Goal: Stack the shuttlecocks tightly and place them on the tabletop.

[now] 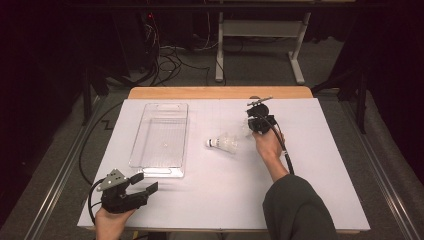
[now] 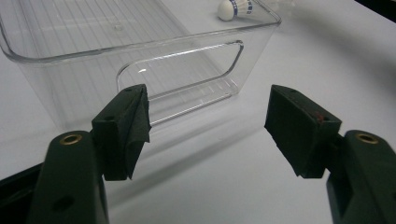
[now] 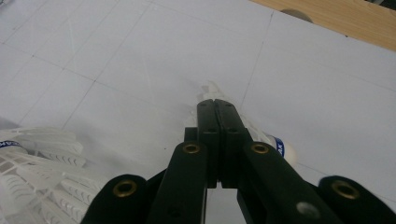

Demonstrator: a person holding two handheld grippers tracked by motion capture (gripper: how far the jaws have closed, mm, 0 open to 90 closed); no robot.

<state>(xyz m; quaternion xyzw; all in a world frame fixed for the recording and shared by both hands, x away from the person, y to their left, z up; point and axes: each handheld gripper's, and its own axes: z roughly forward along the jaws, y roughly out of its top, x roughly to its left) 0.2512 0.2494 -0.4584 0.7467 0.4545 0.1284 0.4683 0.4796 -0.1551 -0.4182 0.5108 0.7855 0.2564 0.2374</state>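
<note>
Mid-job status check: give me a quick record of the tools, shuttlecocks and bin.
bin: clear, upright, nothing seen inside
left tool: open, empty, facing the bin's near end
right tool: shut, over the second shuttlecock; whether it grips it is unclear
loose shuttlecock: lying on the table, between bin and right tool

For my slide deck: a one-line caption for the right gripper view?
Right gripper, jaws shut on a shuttlecock's feathers, over the white table.
</note>
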